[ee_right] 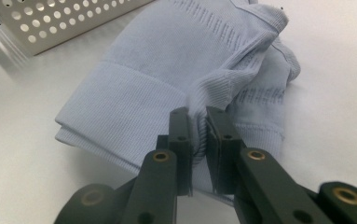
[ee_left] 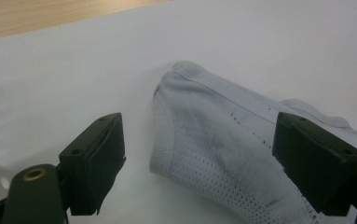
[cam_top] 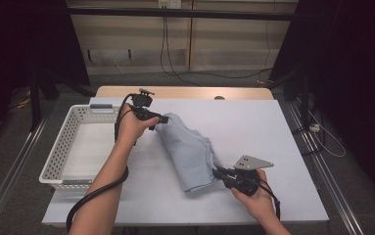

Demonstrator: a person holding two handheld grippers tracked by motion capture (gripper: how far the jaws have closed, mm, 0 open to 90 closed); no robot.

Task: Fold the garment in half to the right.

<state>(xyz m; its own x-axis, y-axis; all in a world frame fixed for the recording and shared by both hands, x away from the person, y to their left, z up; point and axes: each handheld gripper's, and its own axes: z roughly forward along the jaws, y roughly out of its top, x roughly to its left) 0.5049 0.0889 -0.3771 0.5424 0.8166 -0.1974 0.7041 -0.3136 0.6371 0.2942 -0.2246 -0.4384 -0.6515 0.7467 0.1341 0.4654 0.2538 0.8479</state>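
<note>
Nearest me, my right gripper (cam_top: 220,172) has its jaws clamped on a fold of the pale blue garment (cam_top: 189,152) lying mid-worktop (cam_top: 253,127); bare white surface surrounds it. Farther off, my left gripper (cam_top: 163,119) stands open at the garment's far end, the basket (cam_top: 62,147) beside it; its view shows mesh fabric between the jaws.

Pale blue garment (cam_top: 190,152) (ribbed, folded) lies bunched on the table.

Pale blue ribbed garment (cam_top: 190,152), white perforated basket (cam_top: 72,142)
</note>
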